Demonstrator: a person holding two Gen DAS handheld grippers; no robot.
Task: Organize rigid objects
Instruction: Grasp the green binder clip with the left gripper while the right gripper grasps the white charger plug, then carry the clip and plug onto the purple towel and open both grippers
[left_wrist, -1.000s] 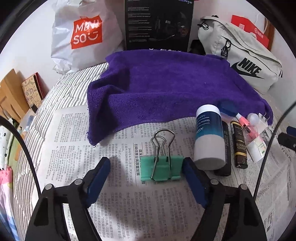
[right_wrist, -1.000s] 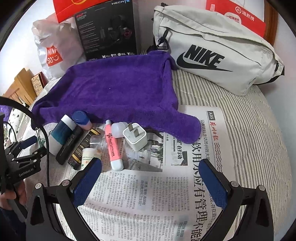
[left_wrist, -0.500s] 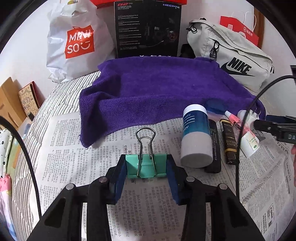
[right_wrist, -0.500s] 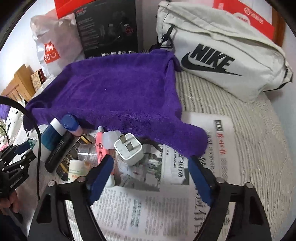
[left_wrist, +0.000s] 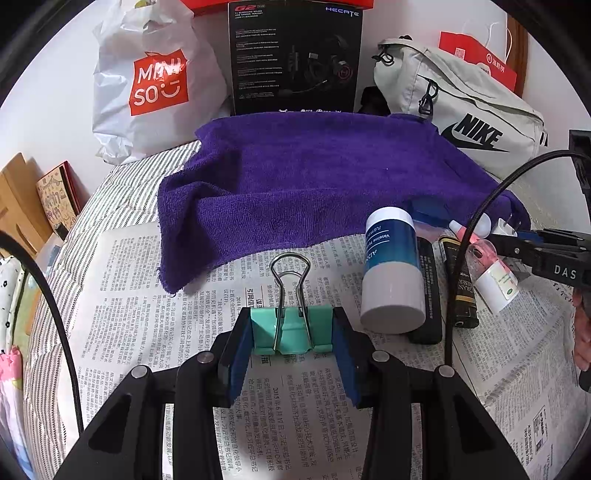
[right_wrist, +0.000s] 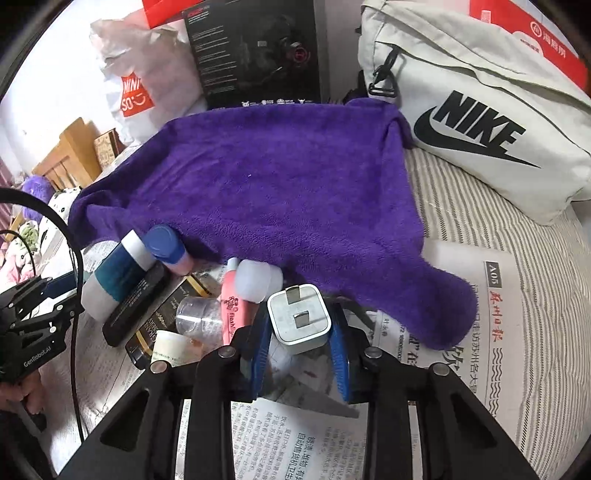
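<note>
Starting with the left wrist view, the left gripper is clamped on the teal metal binder clip, wire handles upright, on the newspaper over the striped bed; the soft purple towel is bare, so sorting is judged barely begun. In the right wrist view, the right gripper is closing on the glossy white plug adapter, pads apparently touching its sides, beside cylindrical bottles and tubes still to be moved.
</note>
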